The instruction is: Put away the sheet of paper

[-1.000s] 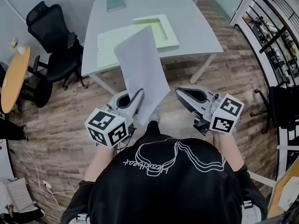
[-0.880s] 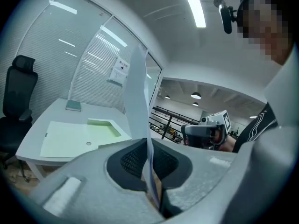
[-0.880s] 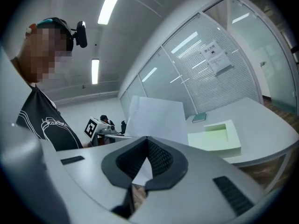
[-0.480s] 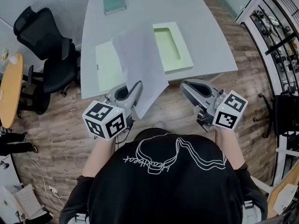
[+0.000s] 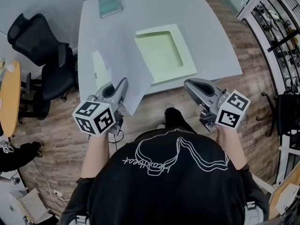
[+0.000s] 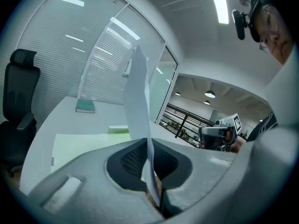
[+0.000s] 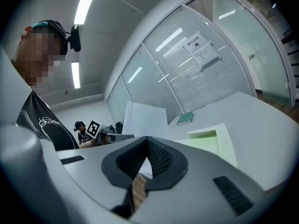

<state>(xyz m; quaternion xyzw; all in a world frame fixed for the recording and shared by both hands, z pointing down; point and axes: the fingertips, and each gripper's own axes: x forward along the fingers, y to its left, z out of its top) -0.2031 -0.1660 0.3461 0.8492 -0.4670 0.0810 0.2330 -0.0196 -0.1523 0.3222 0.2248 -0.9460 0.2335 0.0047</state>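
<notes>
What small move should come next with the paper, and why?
Probably move the left tongs forward and to the right, toward the green tray on the table. They are shut on the sheet, which stands upright to the left of the tray and is not yet over it. The tray's hollow looks empty.

This is an office. A large grey table (image 5: 206, 13) stands on a wood-plank floor (image 5: 51, 139), with black swivel chairs (image 5: 33, 34) beside it and a round wooden table (image 5: 9, 97) nearby. Glass partition walls with slatted blinds (image 7: 205, 78) enclose the room, one bearing a printed notice (image 7: 198, 48). Long strip lights (image 7: 86, 3) run across the ceiling, and a book (image 5: 110, 4) lies on the grey table.
</notes>
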